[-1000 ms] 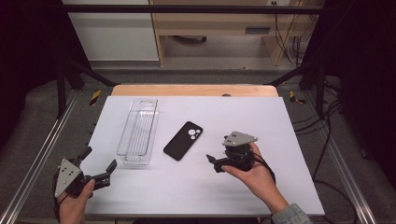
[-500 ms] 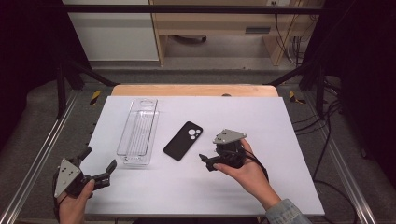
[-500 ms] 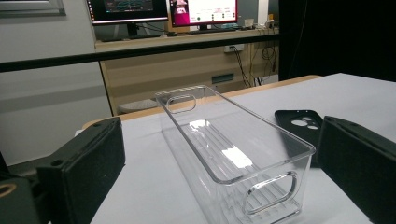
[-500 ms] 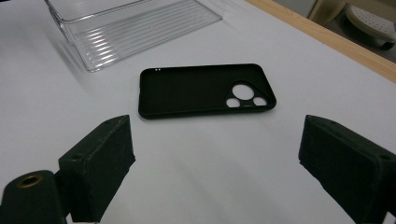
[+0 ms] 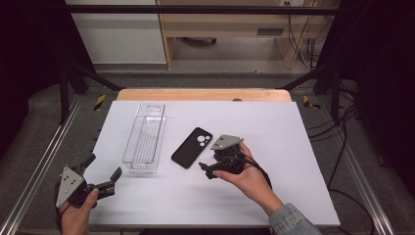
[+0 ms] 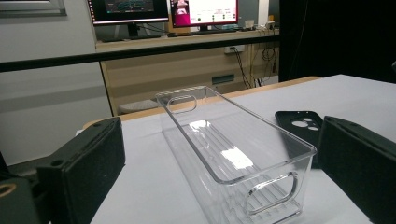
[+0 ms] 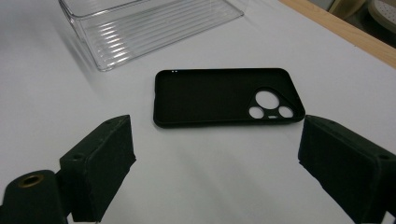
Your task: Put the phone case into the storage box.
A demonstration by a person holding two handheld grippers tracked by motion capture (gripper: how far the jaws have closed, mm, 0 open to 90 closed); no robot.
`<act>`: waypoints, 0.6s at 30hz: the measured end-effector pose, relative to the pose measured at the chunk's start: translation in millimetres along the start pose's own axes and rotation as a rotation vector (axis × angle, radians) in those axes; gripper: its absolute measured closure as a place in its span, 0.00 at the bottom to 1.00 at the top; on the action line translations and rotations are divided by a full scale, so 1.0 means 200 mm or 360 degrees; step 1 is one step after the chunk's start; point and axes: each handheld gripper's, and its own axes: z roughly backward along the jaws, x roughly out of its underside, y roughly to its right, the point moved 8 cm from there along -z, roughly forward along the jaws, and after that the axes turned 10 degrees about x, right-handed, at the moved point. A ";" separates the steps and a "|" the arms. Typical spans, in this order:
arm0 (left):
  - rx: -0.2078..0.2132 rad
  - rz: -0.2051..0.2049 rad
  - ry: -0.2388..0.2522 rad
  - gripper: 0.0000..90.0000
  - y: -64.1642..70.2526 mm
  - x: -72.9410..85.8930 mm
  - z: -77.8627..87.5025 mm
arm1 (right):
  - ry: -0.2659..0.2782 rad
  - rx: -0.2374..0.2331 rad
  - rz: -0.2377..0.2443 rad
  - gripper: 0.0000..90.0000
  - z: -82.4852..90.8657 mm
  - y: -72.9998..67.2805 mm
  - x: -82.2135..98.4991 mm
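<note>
A black phone case (image 5: pixel 192 147) lies inside-up on the white table (image 5: pixel 293 122), camera cutouts toward the far side. My right gripper (image 5: pixel 207 168) is open just to its right, low over the table. In the right gripper view the phone case (image 7: pixel 210 95) lies a short way ahead of the open right gripper (image 7: pixel 219 163), with nothing between the jaws. My left gripper (image 5: pixel 103 166) is open at the table's front left corner. In the left gripper view its spread jaws frame the near end of a clear plastic bin (image 6: pixel 261 140), with the phone case (image 6: pixel 299 123) beyond.
The clear ribbed bin (image 5: pixel 144 137) stands lengthwise left of the case, empty, with handle cutouts at both ends; its corner (image 7: pixel 149 32) appears behind the case. A wooden strip (image 5: pixel 200 94) edges the table's far side. Metal rails run along both sides.
My right gripper has moved left across the table, closing in on the phone case's right edge. The left gripper, the bin and the case have stayed put.
</note>
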 end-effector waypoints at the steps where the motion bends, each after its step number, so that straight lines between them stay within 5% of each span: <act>1: 0.0002 -0.0001 0.0001 0.01 0.00 0.00 0.00 | -0.0003 -0.0004 0.0001 0.12 -0.01 0.00 0.00; 18: -0.0005 0.0003 0.0008 0.01 0.00 0.00 0.01 | -0.0054 -0.0042 0.0029 0.15 -0.06 -0.06 -0.05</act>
